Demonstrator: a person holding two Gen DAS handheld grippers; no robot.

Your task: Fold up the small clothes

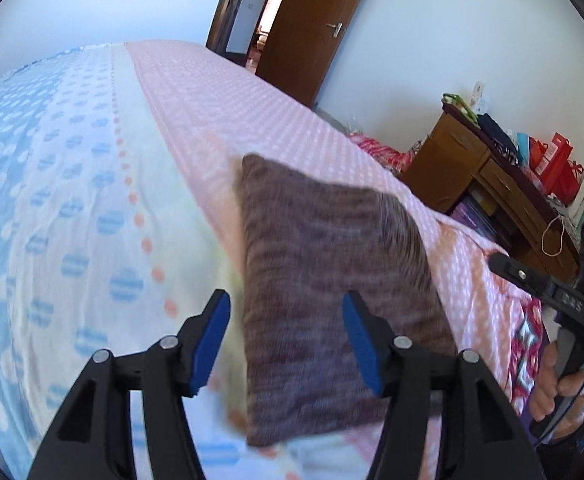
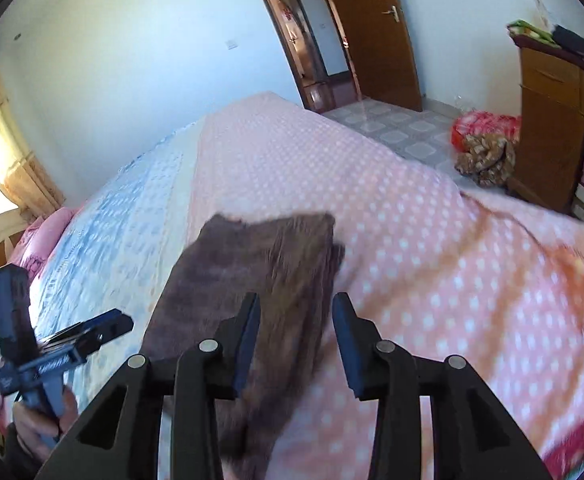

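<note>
A brown knitted garment lies folded into a rectangle on the pink dotted part of the bed cover. My left gripper hovers above its near edge, open, its blue pads wide apart and pressing on nothing. In the right wrist view the same garment looks thicker and blurred, with its right end doubled over. My right gripper stands open over its right side, clear of the cloth. Each gripper shows in the other's view, held in a hand: the right gripper and the left gripper.
The bed cover is pink on the right and blue-dotted on the left. A wooden desk piled with bags stands past the bed's right edge. A red bundle lies on the tiled floor. A brown door stands open.
</note>
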